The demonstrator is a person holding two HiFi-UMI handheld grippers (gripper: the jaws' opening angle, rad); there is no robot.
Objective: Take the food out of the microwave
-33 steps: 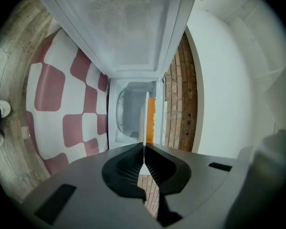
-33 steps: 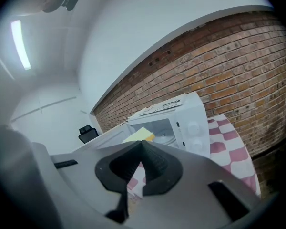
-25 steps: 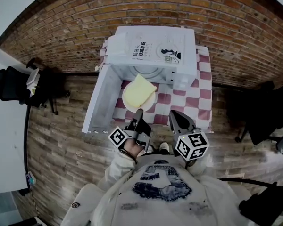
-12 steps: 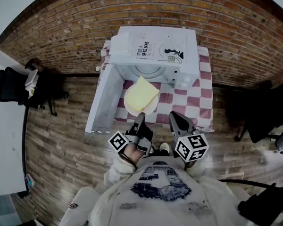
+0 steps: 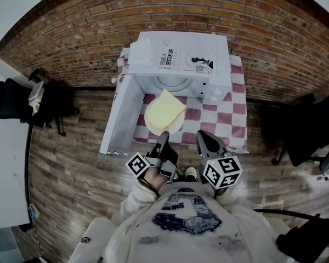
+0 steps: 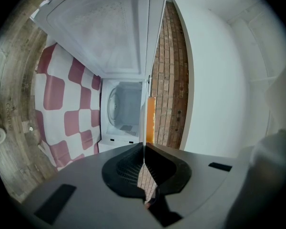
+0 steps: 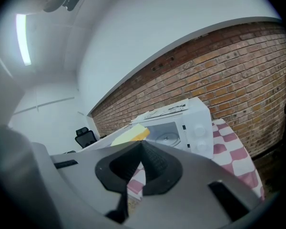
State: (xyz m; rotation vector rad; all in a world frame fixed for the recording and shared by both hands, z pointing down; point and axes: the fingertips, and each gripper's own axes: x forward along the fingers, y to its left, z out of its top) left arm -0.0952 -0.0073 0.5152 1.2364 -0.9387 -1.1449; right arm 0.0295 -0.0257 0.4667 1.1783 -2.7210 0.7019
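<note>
**Jaws grip plate rim, food clear of microwave**

Jaws of the L gripper [image 5: 163, 137] are clamped on the near rim of the plate [image 5: 149, 120]. It carries the yellow slice [image 5: 165, 107] just outside the microwave [image 5: 181, 48]. Plate looks stiff and prob. breakable; the slice looks light and lies loose, so keep it level. R gripper [image 5: 204, 137] jaws are together, empty. Office chair [image 5: 11, 97] is well apart, open door [image 5: 118, 111] flanks the plate's left, and the checked counter cloth [image 5: 230, 116] lies beneath.

red brick wall [image 5: 71, 32], wood-plank floor [image 5: 71, 169], black office chair [image 5: 11, 100].
</note>
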